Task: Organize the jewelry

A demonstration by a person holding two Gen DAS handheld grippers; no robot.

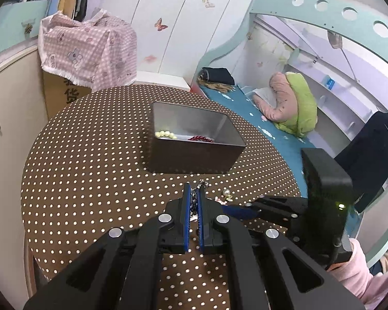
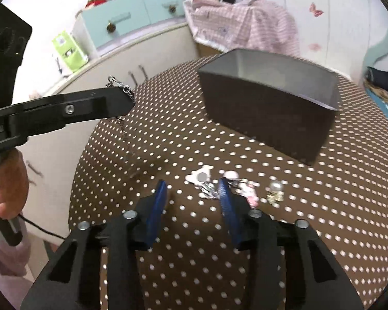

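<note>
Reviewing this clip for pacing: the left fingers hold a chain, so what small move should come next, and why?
Probably carry the left gripper forward over the metal box and only then release. Its fingers are shut on the silver chain, which dangles above the dotted tablecloth. The box already holds cream beads and red beads, so the chain seems meant to go there.
</note>
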